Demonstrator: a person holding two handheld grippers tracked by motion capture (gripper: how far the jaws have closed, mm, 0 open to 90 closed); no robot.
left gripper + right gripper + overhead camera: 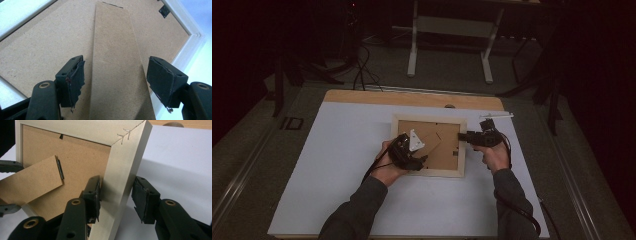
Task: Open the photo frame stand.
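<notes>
A pale wooden picture frame (437, 172) lies face down on the white tabletop (347, 150), its brown backing board (37, 42) facing up. A cardboard stand strip (115, 62) is hinged to that board and tilts up from it. My left gripper (115, 75) is open, with one jaw on each side of the strip and a gap at both pads. In the high view the left gripper (424, 160) reaches in from the frame's near left corner. My right gripper (116, 195) is shut on the frame's right rail (125, 165), one pad inside and one outside. The high view shows the right gripper (463, 136) at that rail.
A bare wooden band (412, 98) runs along the table's far edge. A thin white stick-like item (497, 116) lies just beyond the right gripper. White desk legs (413, 50) and cables stand on the dark floor behind the table.
</notes>
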